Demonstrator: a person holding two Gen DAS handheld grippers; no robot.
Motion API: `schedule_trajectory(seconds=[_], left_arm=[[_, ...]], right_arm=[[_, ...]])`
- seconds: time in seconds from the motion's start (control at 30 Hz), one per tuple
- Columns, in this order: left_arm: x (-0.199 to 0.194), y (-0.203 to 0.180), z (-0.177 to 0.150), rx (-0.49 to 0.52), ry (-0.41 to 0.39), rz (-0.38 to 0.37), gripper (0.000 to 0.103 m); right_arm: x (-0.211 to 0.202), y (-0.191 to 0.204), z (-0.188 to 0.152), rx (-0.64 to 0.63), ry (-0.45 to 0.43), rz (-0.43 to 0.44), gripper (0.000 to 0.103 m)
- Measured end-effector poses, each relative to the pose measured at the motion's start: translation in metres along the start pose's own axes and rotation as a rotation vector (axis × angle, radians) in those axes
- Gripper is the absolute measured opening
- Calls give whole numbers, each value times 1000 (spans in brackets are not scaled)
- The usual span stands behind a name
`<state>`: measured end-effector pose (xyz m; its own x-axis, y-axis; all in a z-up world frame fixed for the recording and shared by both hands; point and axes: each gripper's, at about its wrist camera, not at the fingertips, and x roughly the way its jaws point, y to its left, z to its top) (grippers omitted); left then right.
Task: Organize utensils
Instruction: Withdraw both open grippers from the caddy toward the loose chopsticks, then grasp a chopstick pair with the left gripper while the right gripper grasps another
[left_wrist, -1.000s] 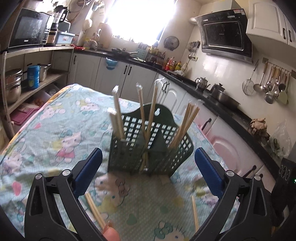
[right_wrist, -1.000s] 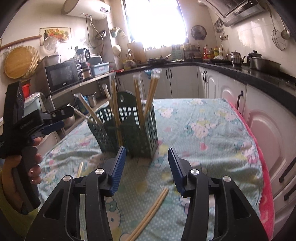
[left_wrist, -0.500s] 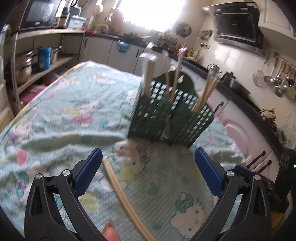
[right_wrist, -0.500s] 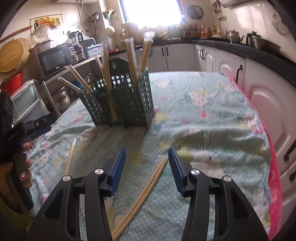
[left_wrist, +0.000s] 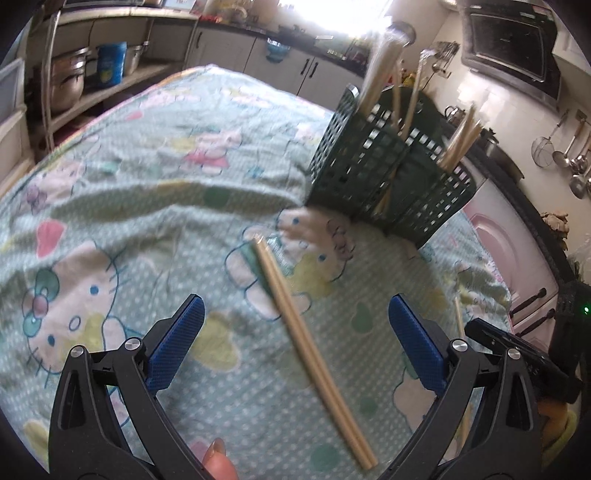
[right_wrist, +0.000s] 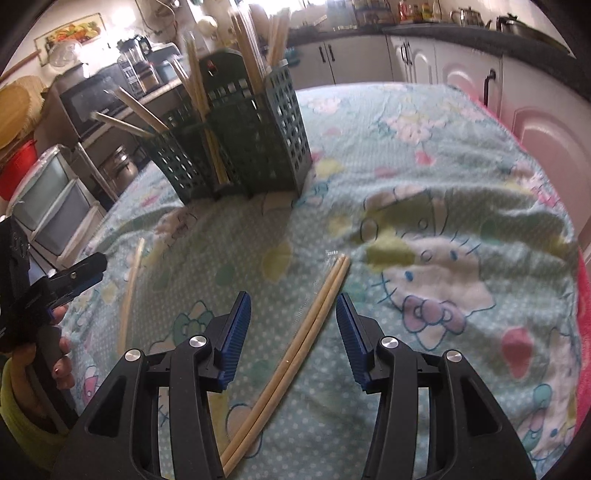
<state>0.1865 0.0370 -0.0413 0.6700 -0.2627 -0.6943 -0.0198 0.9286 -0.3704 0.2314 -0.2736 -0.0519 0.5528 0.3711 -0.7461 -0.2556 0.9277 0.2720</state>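
Note:
A dark green mesh utensil holder (left_wrist: 388, 170) (right_wrist: 240, 140) with several chopsticks upright in it stands on the patterned tablecloth. In the left wrist view a pair of pale chopsticks (left_wrist: 314, 350) lies flat below my left gripper (left_wrist: 295, 332), whose jaws stand wide and hold nothing. In the right wrist view another pair of chopsticks (right_wrist: 291, 358) lies on the cloth under my right gripper (right_wrist: 293, 321), open, with the pair running between its blue pads but untouched. The left gripper (right_wrist: 79, 271) also shows at that view's left edge, next to its own chopsticks (right_wrist: 129, 295).
Cartoon-print tablecloth (left_wrist: 129, 206) covers the table. Shelves with pots (left_wrist: 70, 81) stand on the left, white cabinets and a dark counter (right_wrist: 461, 48) beyond. A pink cabinet door (left_wrist: 498, 243) lies close past the table's right edge. A hand (right_wrist: 55, 365) holds the left gripper.
Both grippers have sunk toward the table and tilted downward. The holder has slid up and away in both views, and a chopstick pair now lies under each gripper.

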Motion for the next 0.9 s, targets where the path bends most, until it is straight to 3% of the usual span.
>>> schedule_trajectory(seconds=[0.1,0.37,0.53,0.7,0.8,0.87,0.9], left_arm=[[13,8,-2,-23,53,2,81],[29,5,12,-16,78,-3,59],[41,5,25,-23,107,26,56],[54,1,37,-6,125,78,51],[58,-2,41,13,129,121,38],[60,-2,44,32,128,166,19],[59,-1,45,32,129,175,17]], right_arm=[[13,-4,2,39,49,13,46],[31,2,16,28,69,11,45],[42,7,30,10,85,-25,23],[47,12,40,11,94,16,12],[46,21,43,2,87,81,9],[41,30,45,-18,70,130,8],[39,34,46,-31,60,142,8]])
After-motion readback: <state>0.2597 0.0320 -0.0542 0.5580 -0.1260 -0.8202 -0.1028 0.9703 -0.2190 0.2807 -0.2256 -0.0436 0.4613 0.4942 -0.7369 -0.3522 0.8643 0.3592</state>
